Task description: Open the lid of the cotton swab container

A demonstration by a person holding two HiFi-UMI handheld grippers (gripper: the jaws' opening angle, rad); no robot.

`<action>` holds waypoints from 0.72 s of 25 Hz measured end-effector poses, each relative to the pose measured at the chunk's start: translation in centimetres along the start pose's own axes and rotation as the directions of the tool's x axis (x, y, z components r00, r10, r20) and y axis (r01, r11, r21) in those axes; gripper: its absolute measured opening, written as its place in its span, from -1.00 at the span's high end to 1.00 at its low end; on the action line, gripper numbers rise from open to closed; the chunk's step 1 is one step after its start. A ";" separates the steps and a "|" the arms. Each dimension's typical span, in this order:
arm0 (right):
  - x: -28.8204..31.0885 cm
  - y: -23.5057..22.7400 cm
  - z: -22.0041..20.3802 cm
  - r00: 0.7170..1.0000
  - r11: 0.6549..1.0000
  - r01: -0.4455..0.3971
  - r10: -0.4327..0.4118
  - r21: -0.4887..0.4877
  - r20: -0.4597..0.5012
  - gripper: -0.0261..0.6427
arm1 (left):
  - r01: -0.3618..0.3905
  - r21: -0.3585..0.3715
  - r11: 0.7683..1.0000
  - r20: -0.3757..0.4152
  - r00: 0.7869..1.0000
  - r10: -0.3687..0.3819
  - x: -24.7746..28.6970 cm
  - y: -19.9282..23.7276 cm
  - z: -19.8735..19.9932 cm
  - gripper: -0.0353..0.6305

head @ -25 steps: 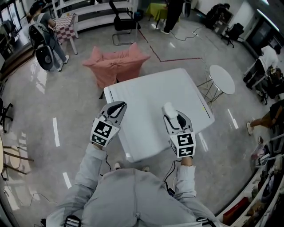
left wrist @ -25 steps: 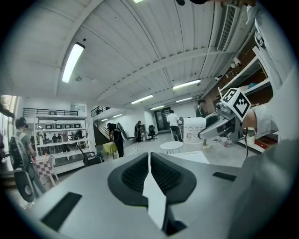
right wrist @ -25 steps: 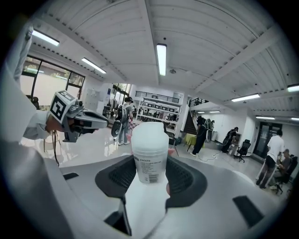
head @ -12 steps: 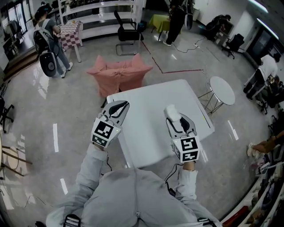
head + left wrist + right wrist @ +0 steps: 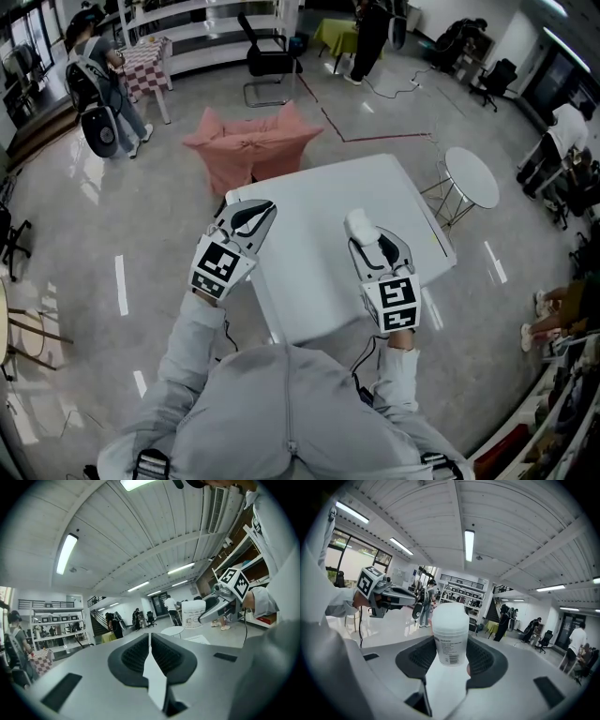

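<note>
**Inspector A:** State of the tongs?

**Inspector B:** The left tongs [image 5: 150,644] are closed, pad against pad, with nothing between them. They hang over the near left edge of the surface [image 5: 319,202]. The right tongs [image 5: 451,651] stand wide and clamp the cotton swab container [image 5: 450,637] by its lower body, a pad on either side.

**Inspector A:** Condition of the container?

**Inspector B:** It is upright with its printed label towards the right gripper camera. The white lid [image 5: 450,613] is still seated on top. It is carried in the air above the right part of the surface and touches only the pads.

**Inspector A:** Any change from a second ago?

**Inspector B:** The grip is unchanged on both sides. Both hands have come up slightly.

**Inspector A:** Surface and room?

**Inspector B:** The surface is white and square. A pink cloth-draped thing [image 5: 251,141] stands just beyond its far edge, and a round side table [image 5: 472,172] stands to the right. Farther back are a black chair [image 5: 267,58] and a person [image 5: 94,84] with a backpack, on a glossy grey floor [image 5: 159,206].
</note>
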State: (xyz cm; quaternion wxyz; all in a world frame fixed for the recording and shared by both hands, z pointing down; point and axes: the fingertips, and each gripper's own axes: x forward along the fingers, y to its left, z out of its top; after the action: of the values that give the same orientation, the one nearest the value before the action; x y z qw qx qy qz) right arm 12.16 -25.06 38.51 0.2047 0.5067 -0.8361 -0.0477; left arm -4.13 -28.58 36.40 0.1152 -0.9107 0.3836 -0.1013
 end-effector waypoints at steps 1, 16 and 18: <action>0.0 0.1 -0.1 1.000 1.000 -0.001 0.001 -0.007 -0.006 0.27 | 0.014 0.010 1.000 -0.010 1.000 -0.014 0.1 -0.2 0.1 0.80; 0.1 4.0 -4.5 0.989 0.982 -0.084 0.061 -0.167 -0.138 0.27 | 0.334 0.340 0.879 -0.128 0.943 -0.308 1.5 -8.8 1.2 0.37; -0.1 5.1 -4.5 0.984 0.974 -0.124 0.096 -0.189 -0.147 0.27 | 0.400 0.394 0.828 -0.149 0.916 -0.371 0.9 -10.5 1.2 0.32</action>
State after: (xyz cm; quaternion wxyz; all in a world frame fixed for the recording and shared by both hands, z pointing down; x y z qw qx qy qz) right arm 9.72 -21.97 44.03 0.3133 0.4388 -0.8380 -0.0840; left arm 3.92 -21.96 38.37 0.2710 -0.9195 0.1651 -0.2320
